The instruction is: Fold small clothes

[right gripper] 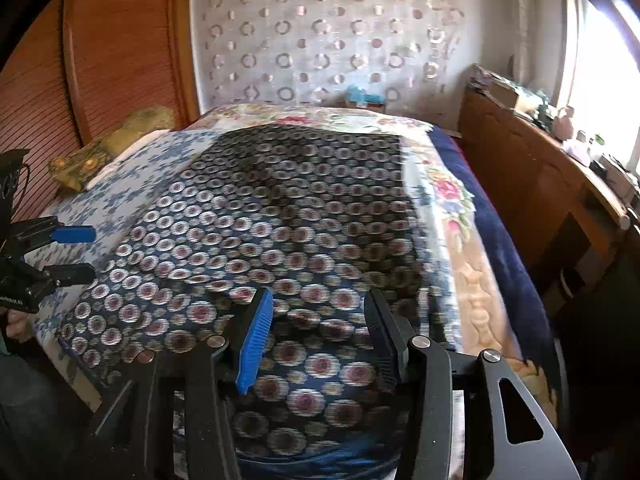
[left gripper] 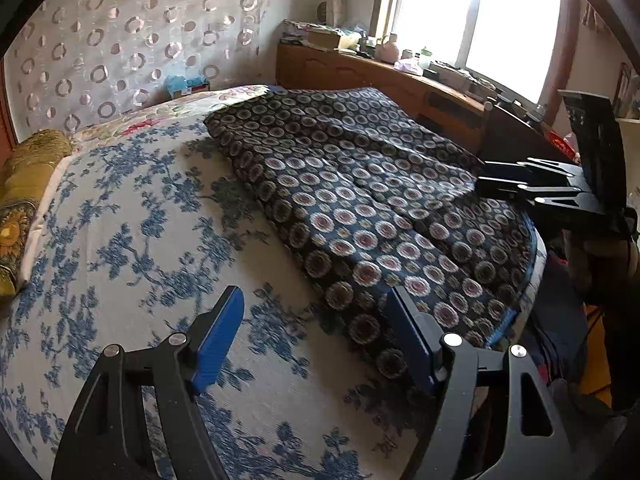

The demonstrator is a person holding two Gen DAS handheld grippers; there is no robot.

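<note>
A dark blue garment (left gripper: 360,208) with rows of round pink and white medallions lies spread on the bed, one part folded over the rest; it also fills the middle of the right wrist view (right gripper: 280,216). My left gripper (left gripper: 316,344) is open and empty, hovering over the bed at the garment's near edge. My right gripper (right gripper: 316,332) is open and empty, just above the garment's near end. In the left wrist view the right gripper (left gripper: 480,180) sits at the garment's right edge. The left gripper (right gripper: 86,252) shows at the left of the right wrist view.
The bed has a white cover with blue flowers (left gripper: 120,240) and a floral blanket (right gripper: 452,200) along one side. A gold cushion (left gripper: 24,184) lies at the head. A wooden cabinet (left gripper: 380,76) with clutter stands under the bright window (left gripper: 492,20). A wooden headboard (right gripper: 100,60) rises at left.
</note>
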